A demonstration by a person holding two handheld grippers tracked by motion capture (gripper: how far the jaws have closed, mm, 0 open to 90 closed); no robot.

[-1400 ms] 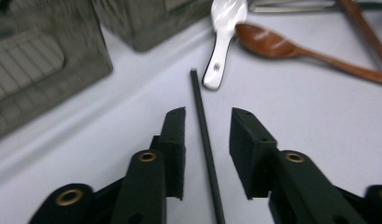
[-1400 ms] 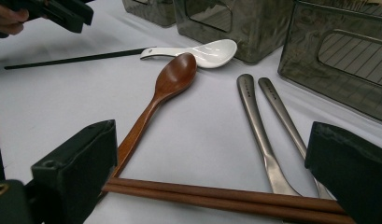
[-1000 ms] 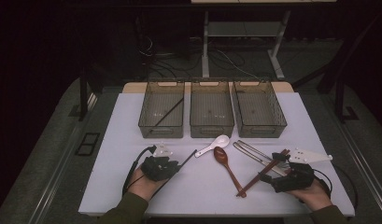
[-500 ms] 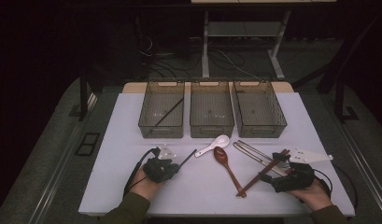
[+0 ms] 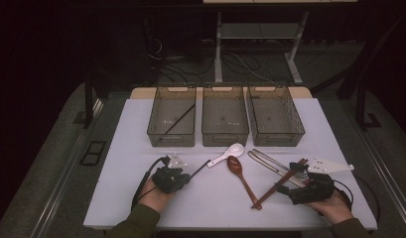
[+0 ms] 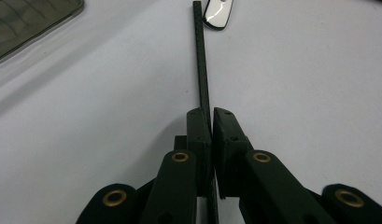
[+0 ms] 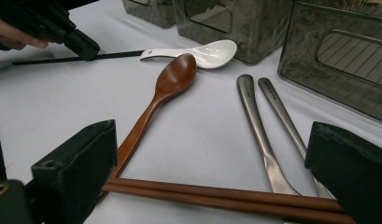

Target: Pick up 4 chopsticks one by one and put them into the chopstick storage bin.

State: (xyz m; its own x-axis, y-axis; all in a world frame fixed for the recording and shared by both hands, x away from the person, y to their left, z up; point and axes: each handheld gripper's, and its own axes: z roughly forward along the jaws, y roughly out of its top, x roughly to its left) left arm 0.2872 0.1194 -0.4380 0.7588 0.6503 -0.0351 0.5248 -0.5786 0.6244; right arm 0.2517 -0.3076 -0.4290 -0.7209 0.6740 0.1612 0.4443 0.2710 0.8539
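Observation:
My left gripper (image 5: 186, 174) is shut on a thin black chopstick (image 5: 200, 167) that lies low along the white table (image 5: 136, 134). In the left gripper view my jaws (image 6: 211, 115) pinch the black chopstick (image 6: 201, 60), whose far end points at a white ceramic spoon (image 6: 218, 11). My right gripper (image 5: 290, 187) stands wide open at the front right. In the right gripper view its jaws (image 7: 214, 163) straddle a pair of brown chopsticks (image 7: 226, 196) and the handle of a wooden spoon (image 7: 172, 79). The left gripper (image 7: 88, 50) is also seen there at the far left.
Three dark mesh bins (image 5: 171, 140) (image 5: 225, 140) (image 5: 279, 140) stand in a row at the back; the left one holds another black chopstick (image 5: 180, 119). Two metal handles (image 5: 270, 163) lie beside the wooden spoon (image 5: 240, 173) and white spoon (image 5: 228, 153).

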